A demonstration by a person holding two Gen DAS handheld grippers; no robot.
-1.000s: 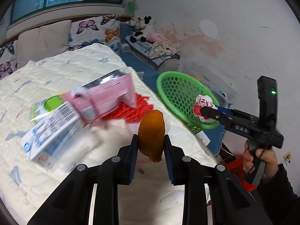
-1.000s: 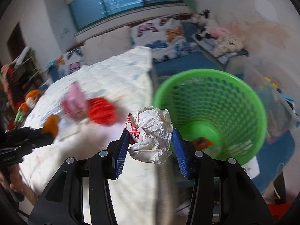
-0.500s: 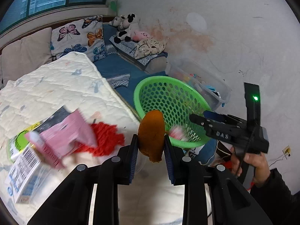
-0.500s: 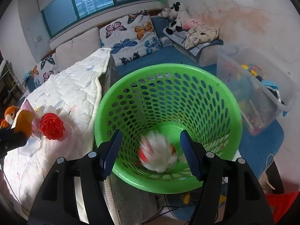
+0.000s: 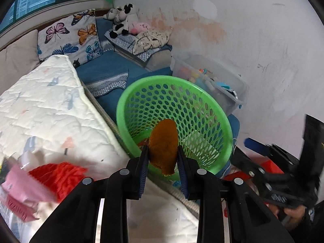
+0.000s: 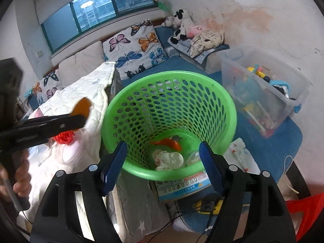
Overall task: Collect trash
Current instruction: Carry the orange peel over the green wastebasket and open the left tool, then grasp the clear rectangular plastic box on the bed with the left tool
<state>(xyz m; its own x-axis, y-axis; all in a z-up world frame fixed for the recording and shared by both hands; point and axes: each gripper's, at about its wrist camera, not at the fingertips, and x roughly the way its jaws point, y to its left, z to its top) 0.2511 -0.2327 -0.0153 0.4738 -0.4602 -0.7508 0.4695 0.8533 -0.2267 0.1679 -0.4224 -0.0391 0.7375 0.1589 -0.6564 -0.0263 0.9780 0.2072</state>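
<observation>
My left gripper [image 5: 163, 156] is shut on an orange-brown peel [image 5: 163, 143], which it holds at the near rim of the green mesh basket [image 5: 141, 85]. From the right wrist view the same peel [image 6: 82, 106] and the left gripper [image 6: 82, 119] show over the bed edge, left of the basket [image 6: 222, 93]. My right gripper [image 6: 163, 158] hangs over the basket's near rim; its jaws are opening and nothing is between them. A crumpled white paper ball [image 6: 169, 159] lies on the basket floor beside an orange scrap [image 6: 171, 142].
A red mesh ball [image 5: 58, 172] and pink packet [image 5: 20, 190] lie on the quilted bed [image 5: 46, 109]. A clear toy bin [image 6: 261, 93] stands right of the basket, a printed carton [image 6: 182, 187] under its front. Butterfly pillows [image 6: 137, 46] line the back.
My right gripper opened and let the paper ball fall into the basket. My left gripper carried the peel from over the bed to the basket's rim.
</observation>
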